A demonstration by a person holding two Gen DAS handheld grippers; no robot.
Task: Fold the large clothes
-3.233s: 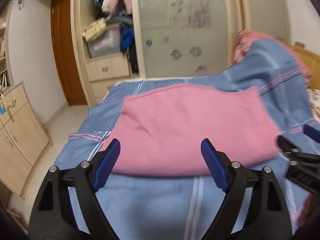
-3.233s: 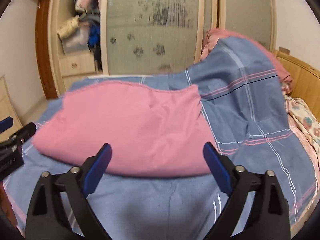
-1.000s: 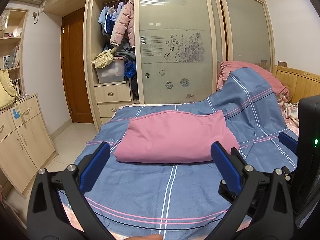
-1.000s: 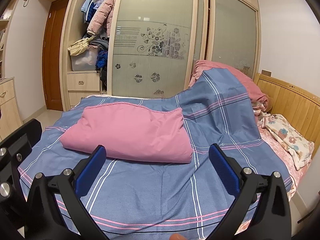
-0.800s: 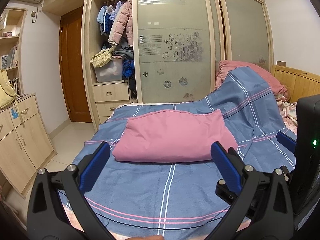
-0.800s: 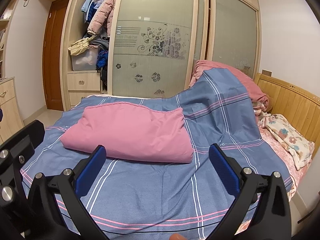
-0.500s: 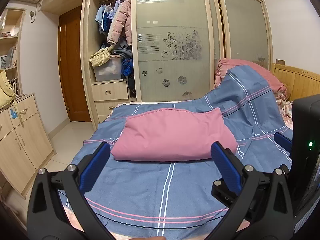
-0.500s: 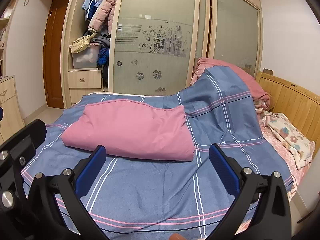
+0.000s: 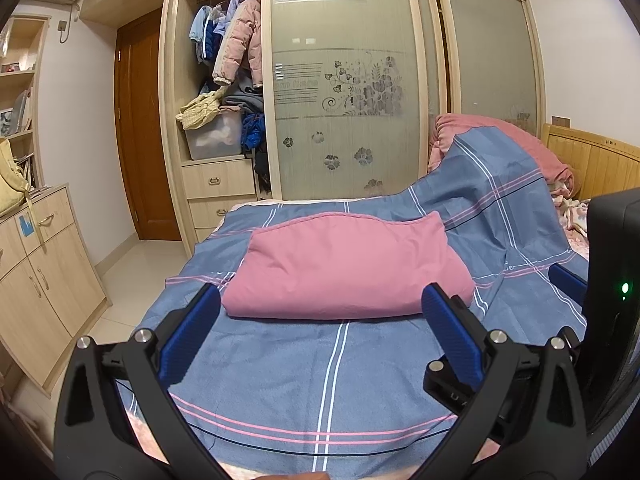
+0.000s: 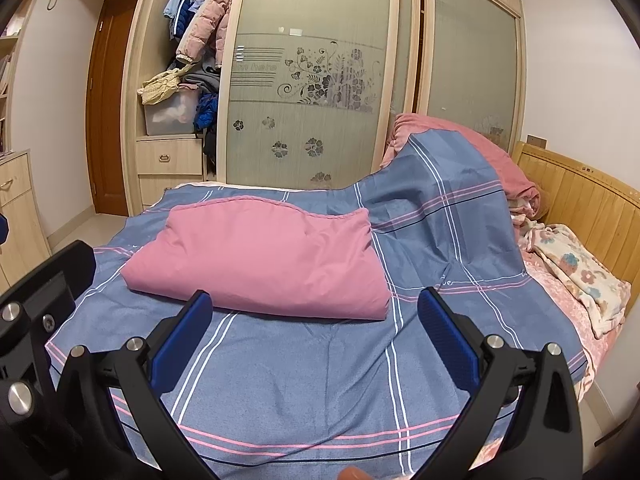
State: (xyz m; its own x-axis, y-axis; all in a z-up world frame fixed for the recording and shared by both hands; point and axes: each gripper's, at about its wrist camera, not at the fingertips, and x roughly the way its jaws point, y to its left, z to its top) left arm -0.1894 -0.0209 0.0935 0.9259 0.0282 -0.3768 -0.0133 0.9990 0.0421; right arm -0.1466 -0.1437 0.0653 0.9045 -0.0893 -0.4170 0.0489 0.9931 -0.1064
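A pink cloth (image 9: pixel 344 268) lies folded in a thick rectangle on the blue striped bed sheet (image 9: pixel 320 380); it also shows in the right wrist view (image 10: pixel 260 264). My left gripper (image 9: pixel 320 320) is open and empty, held back from the cloth's near edge above the sheet. My right gripper (image 10: pixel 314 316) is open and empty, likewise short of the cloth. The right gripper's body shows at the right edge of the left wrist view (image 9: pixel 608 300), and the left gripper's body at the left edge of the right wrist view (image 10: pixel 36 320).
A wardrobe (image 9: pixel 340 100) with frosted sliding doors stands behind the bed, its left bay open with hanging coats. A wooden cabinet (image 9: pixel 36 272) stands at left, the headboard (image 10: pixel 580 200) at right. A heaped pink quilt (image 10: pixel 480 152) and floral blanket (image 10: pixel 580 276) lie near the headboard.
Both grippers have pulled back from the folded pink cloth since three seconds ago and stayed open. In the last second the views shifted only slightly.
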